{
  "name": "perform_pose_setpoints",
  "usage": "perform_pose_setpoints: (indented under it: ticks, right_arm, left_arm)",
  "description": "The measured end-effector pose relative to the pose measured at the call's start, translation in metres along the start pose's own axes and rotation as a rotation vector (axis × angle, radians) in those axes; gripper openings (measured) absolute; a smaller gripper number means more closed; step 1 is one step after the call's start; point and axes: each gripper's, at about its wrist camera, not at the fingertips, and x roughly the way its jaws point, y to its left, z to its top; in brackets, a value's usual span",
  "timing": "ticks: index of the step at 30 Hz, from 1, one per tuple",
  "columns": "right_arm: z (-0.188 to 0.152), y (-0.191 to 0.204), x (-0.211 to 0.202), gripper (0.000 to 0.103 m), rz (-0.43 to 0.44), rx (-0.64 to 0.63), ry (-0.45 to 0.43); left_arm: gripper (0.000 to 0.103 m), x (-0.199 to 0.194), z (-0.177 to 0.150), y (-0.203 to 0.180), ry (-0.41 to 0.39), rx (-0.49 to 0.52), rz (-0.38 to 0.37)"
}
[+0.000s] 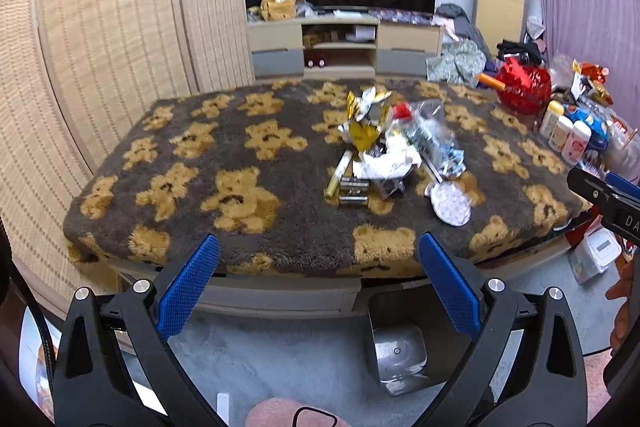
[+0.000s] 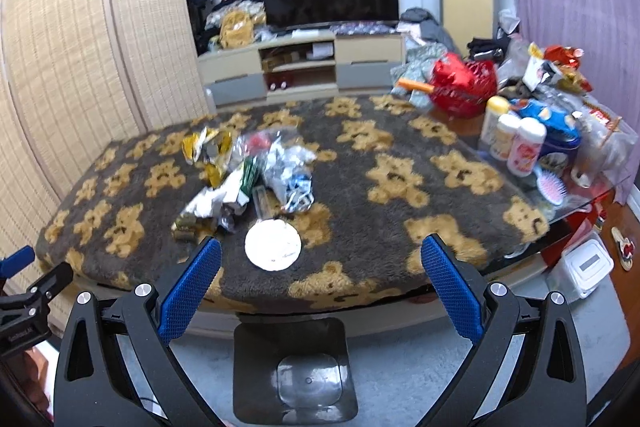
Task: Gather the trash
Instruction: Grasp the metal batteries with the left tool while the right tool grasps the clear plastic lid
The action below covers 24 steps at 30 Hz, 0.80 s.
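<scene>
A pile of trash lies on the teddy-bear blanket: gold wrappers, crumpled white paper, a clear plastic bag, small dark boxes and a white round lid. The pile and the lid also show in the right wrist view. A black bin stands empty on the floor below the table edge; it also shows in the right wrist view. My left gripper is open and empty, short of the table. My right gripper is open and empty above the bin.
Bottles, a blue tin, a pink brush and a red basket crowd the table's right end. A white box sits on the floor at right. A TV stand is behind; bamboo blinds at left.
</scene>
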Motion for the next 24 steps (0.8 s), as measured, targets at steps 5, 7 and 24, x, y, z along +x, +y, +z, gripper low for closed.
perform_pose_setpoints:
  ticks: [5,7,24]
  right_arm:
    - [-0.010,0.020,0.056,0.100,0.044,-0.076,0.060]
    - [-0.013,0.026,0.073,0.096,0.061,-0.092,0.081]
    - [-0.027,0.039,0.187,0.090,0.071,-0.144,0.191]
  left_arm:
    - [0.090,0.060,-0.004,0.004,0.092,0.006,-0.037]
    - [0.081,0.083,-0.002,0.004,0.125,0.006,-0.064]
    - [0.066,0.196,0.021,-0.016,0.246,0.045,-0.152]
